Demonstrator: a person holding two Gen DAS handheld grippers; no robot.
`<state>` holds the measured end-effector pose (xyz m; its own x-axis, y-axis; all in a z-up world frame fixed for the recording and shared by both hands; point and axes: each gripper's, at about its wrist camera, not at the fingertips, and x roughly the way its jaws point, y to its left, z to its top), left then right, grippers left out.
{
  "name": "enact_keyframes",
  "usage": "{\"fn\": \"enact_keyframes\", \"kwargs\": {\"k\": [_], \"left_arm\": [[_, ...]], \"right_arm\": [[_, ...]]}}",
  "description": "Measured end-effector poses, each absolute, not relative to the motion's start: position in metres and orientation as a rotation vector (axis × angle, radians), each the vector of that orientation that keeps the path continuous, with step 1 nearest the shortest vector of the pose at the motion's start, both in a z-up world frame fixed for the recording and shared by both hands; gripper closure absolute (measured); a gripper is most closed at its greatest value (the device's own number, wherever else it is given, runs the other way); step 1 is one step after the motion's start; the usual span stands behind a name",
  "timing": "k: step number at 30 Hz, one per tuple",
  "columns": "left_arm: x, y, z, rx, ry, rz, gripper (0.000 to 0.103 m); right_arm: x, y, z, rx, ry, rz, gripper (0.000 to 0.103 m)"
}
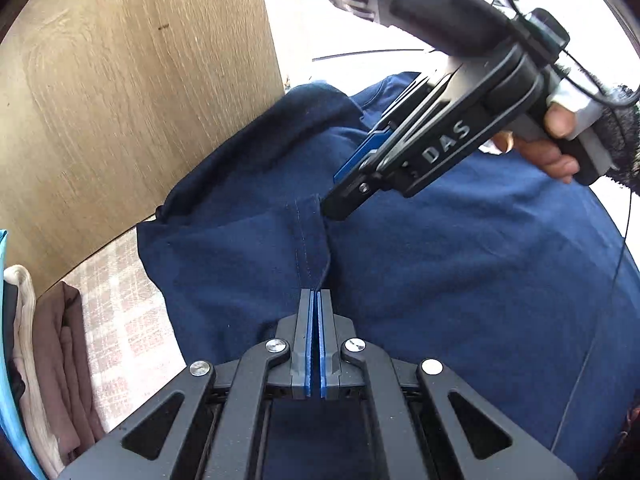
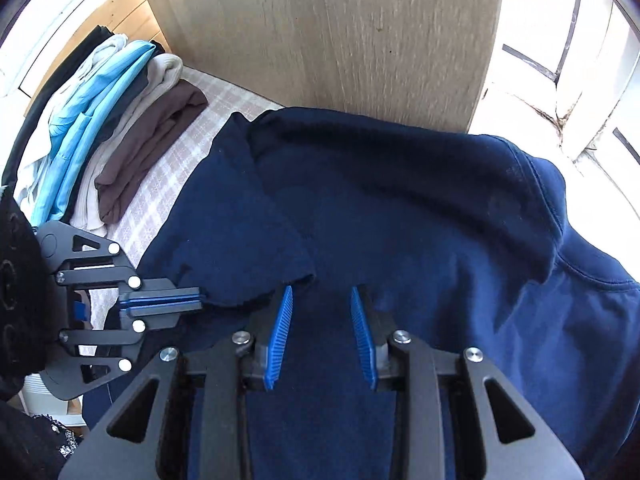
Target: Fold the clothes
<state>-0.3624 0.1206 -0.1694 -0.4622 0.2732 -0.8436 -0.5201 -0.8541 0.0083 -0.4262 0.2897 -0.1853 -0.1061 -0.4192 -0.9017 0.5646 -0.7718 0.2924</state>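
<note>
A navy blue sweatshirt [image 1: 440, 264] lies spread on a checked cloth, one part folded over toward the wooden panel; it also fills the right wrist view [image 2: 400, 200]. My left gripper [image 1: 316, 292] is shut on the stitched hem of the folded sleeve. In the right wrist view it [image 2: 200, 300] comes in from the left, pinching that edge. My right gripper [image 2: 322, 300] is open, its blue pads just above the fabric beside the sleeve edge. In the left wrist view it [image 1: 332, 196] points down at the same hem.
A stack of folded clothes [image 2: 112, 128], brown, cream, light blue and dark, lies at the left on the checked cloth [image 2: 168, 176]. A wooden panel [image 2: 320, 32] stands right behind the sweatshirt. A bright tiled floor [image 2: 560, 92] shows to the right.
</note>
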Motion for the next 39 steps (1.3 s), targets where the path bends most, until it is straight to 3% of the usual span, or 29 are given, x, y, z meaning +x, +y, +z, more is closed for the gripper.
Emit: {"fn": "enact_keyframes", "kwargs": {"k": [4,7,9,10,16,21,29,31,32,34,39], "left_arm": [[-0.351,0.118,-0.161,-1.264,0.366,2.306,0.102],[-0.353,0.119,-0.166,-1.287,0.366,2.299,0.102],[-0.354,0.120,-0.171,-1.306,0.357,2.287,0.101],[-0.350,0.118,-0.172,-1.321,0.371,2.282,0.098],[-0.315,0.082,-0.164,-1.379,0.359,2.344,0.084],[-0.296,0.040,-0.158,-1.417,0.389,2.437,0.083],[-0.304,0.027,-0.175,-1.381,0.358,2.408,0.083],[-0.312,0.034,-0.183,-1.382,0.370,2.386,0.083],[-0.315,0.035,-0.186,-1.388,0.371,2.373,0.083],[-0.324,0.043,-0.197,-1.409,0.384,2.343,0.081],[-0.325,0.041,-0.202,-1.401,0.359,2.328,0.080]], "right_arm": [[-0.417,0.276,-0.186,1.456,0.227,-1.934,0.058],[-0.413,0.268,-0.186,1.409,0.261,-1.949,0.058],[-0.412,0.265,-0.186,1.404,0.253,-1.937,0.090],[-0.411,0.266,-0.186,1.422,0.252,-1.944,0.101],[-0.402,0.290,-0.178,1.451,0.333,-1.987,0.100],[-0.420,0.295,-0.165,1.418,0.142,-2.001,0.080],[-0.418,0.246,-0.184,1.454,0.354,-1.914,0.068],[-0.421,0.252,-0.180,1.460,0.329,-1.924,0.068],[-0.422,0.255,-0.178,1.463,0.317,-1.930,0.075],[-0.425,0.261,-0.175,1.469,0.293,-1.940,0.101],[-0.433,0.276,-0.165,1.482,0.230,-1.964,0.100]]}}
